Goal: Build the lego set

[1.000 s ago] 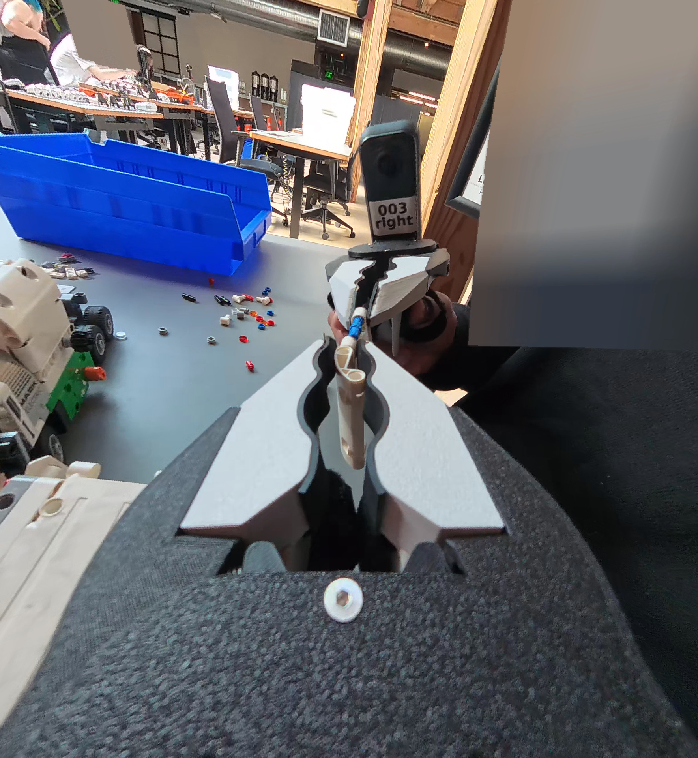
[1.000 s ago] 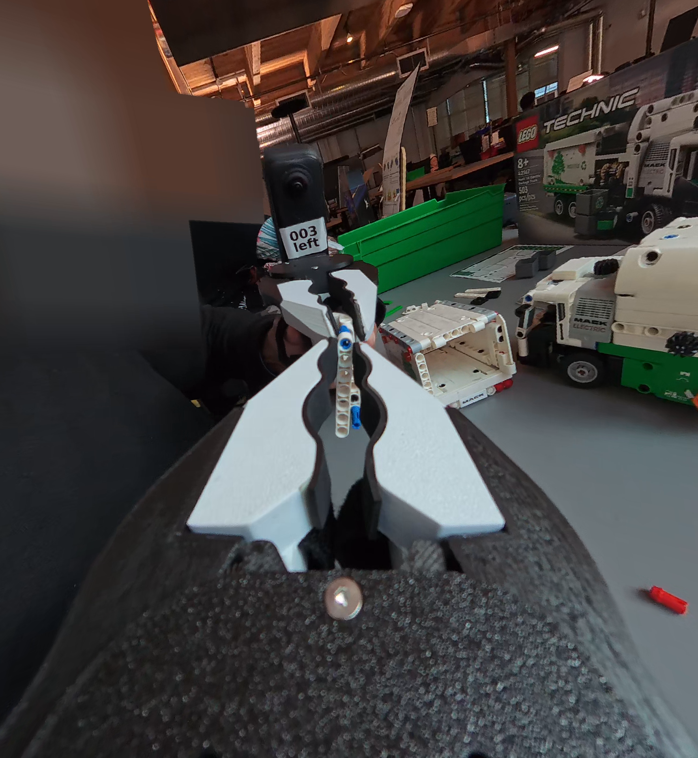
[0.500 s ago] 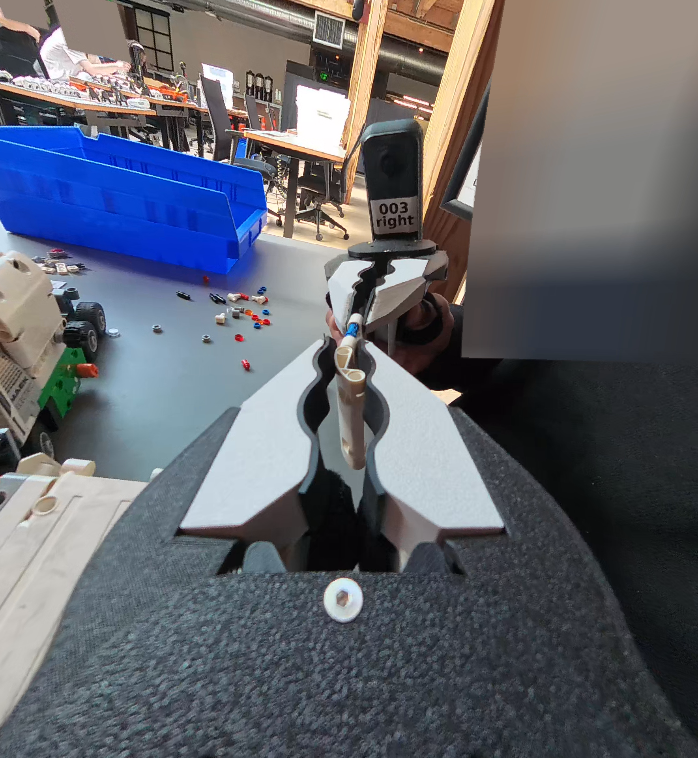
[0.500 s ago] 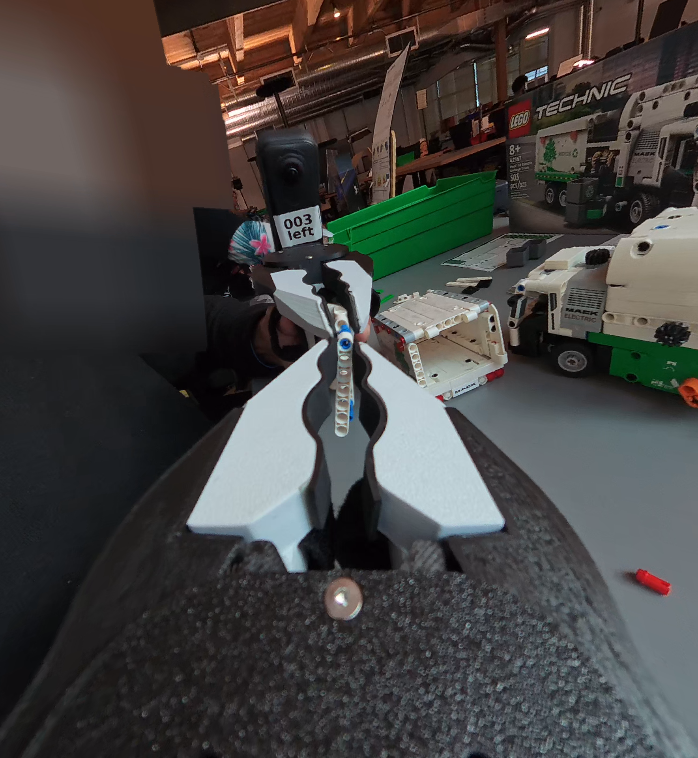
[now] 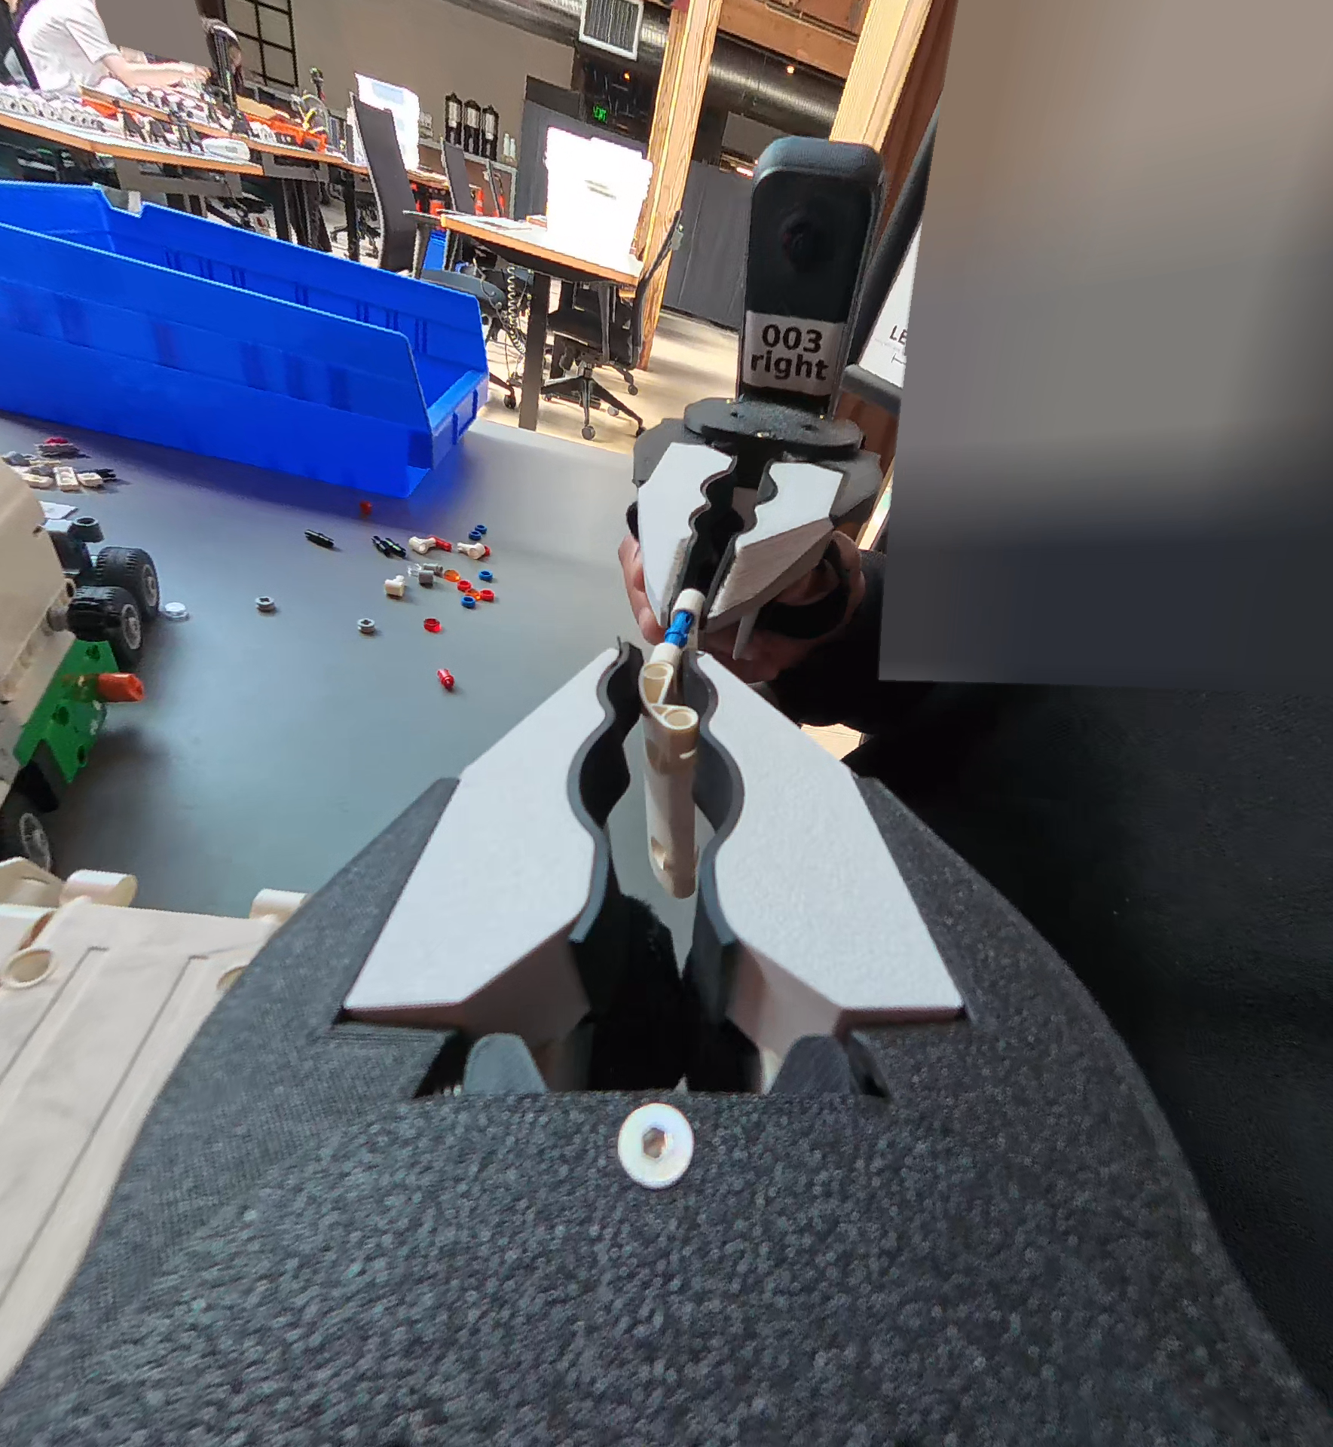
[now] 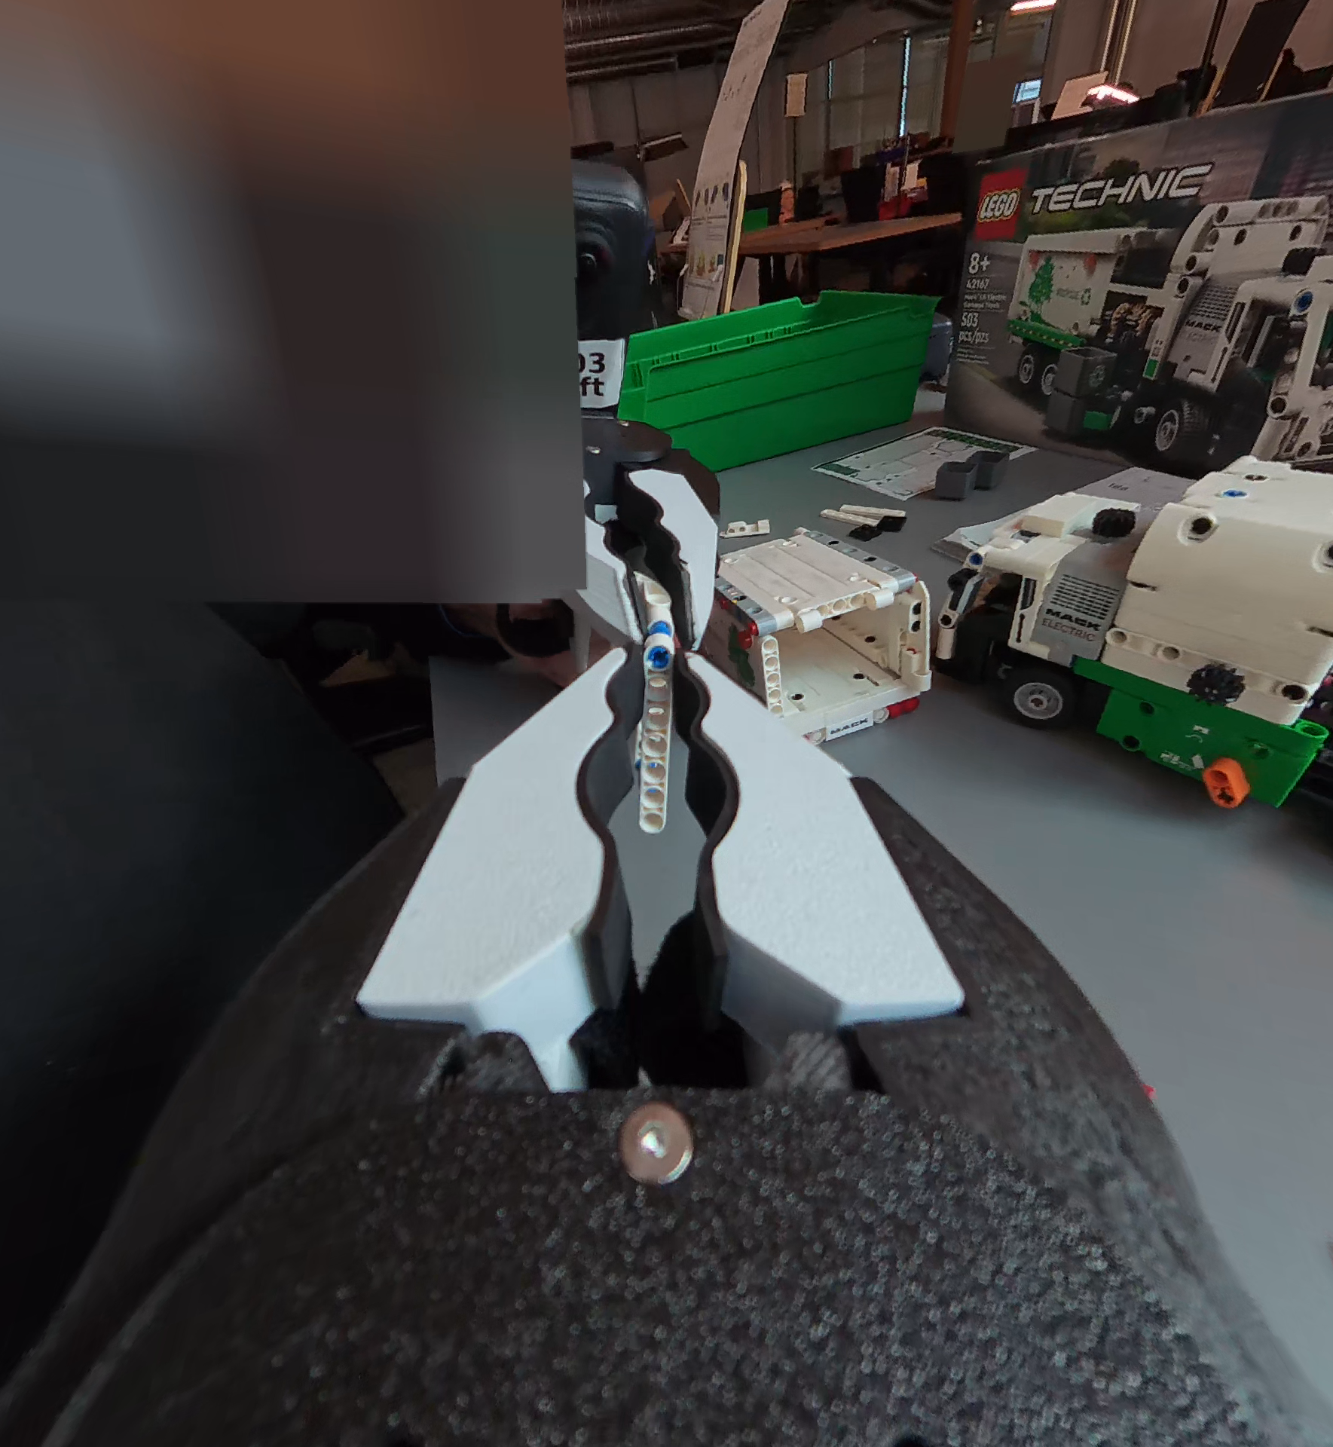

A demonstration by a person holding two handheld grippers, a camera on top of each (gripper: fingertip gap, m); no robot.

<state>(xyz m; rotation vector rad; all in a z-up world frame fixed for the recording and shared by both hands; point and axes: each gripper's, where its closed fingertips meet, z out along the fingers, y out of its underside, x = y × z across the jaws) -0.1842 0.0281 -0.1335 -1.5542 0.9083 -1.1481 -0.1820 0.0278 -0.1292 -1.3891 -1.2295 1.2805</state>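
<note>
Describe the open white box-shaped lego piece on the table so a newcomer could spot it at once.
Start at the green bin at the back of the grey table. In front of it, left of the white and green truck, sits the open white box section. Unlike the truck, it has no wheels and lies hollow, showing its ribbed inside.

writing on: set box (image 6: pixel 1101 235) | white camera tag (image 5: pixel 792 354) | truck grille (image 6: pixel 1074 618), seemingly | not quoted

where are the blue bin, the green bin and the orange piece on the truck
blue bin (image 5: pixel 201 368): left wrist view, on its long front wall
green bin (image 6: pixel 772 384): right wrist view, on its side wall
orange piece (image 6: pixel 1225 781): right wrist view, on its round end, at the truck's green base
</note>
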